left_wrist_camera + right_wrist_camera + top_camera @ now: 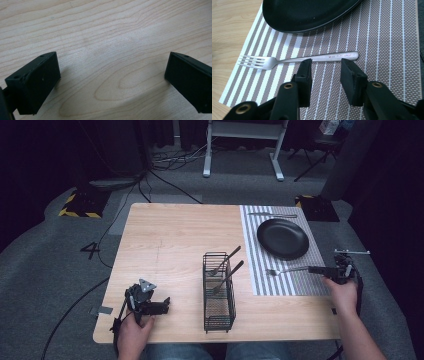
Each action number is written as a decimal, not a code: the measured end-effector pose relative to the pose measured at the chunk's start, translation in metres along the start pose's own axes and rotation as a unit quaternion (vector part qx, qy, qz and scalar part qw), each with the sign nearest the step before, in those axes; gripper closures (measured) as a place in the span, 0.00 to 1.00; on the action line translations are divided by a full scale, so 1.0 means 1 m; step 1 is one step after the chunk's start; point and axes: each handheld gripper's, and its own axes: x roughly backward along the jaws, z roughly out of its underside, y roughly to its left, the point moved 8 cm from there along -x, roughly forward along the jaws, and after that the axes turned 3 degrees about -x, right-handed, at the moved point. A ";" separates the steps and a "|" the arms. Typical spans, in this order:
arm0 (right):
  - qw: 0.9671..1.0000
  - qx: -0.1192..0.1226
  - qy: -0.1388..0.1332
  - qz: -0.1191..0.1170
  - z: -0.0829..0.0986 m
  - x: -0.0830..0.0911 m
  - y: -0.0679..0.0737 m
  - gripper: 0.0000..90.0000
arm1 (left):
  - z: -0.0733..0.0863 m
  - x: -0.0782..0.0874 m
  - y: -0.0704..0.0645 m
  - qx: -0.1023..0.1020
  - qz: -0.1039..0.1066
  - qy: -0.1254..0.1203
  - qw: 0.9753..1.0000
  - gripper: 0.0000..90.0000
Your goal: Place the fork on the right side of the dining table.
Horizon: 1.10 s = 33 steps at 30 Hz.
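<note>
While left gripper [112, 82] gapes wide; right gripper [325, 68] parted | steel fork [287, 60] | striped woven mat [387, 50]

Your left gripper [112, 82] hangs over bare wooden table [107, 32], its two black jaws spread wide apart with nothing between them. One jaw rises at the lower left, a blocky pad with small screw holes along its top edge; the other comes in at the lower right, cut off by the frame edge. Between and beyond them you see pale wood with long, wavy grain lines and an oval grain figure in the near middle. Soft shadows lie on the wood beside each jaw.
</note>
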 end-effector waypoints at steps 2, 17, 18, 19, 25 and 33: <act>1.000 0.001 -0.004 0.001 -0.001 0.001 0.000 0.68 | 0.000 0.000 0.000 0.000 0.000 0.000 1.000 0.00; 0.999 0.028 0.001 0.021 -0.017 -0.020 0.001 0.58 | 0.000 0.000 0.000 0.000 0.000 0.000 1.000 0.00; 0.999 0.030 0.002 0.022 -0.018 -0.022 0.001 0.58 | 0.000 0.000 0.000 0.000 0.000 0.000 1.000 0.00; 0.999 0.031 0.005 0.020 -0.018 -0.026 0.001 0.57 | 0.000 0.000 0.000 0.000 0.000 0.000 1.000 0.00; 0.999 0.028 0.014 0.018 -0.016 -0.040 -0.001 0.54 | 0.000 0.000 0.000 0.000 0.000 0.000 1.000 0.00; 0.999 0.028 0.008 0.016 -0.018 -0.044 -0.003 0.52 | 0.000 0.000 0.000 0.000 0.000 0.000 1.000 0.00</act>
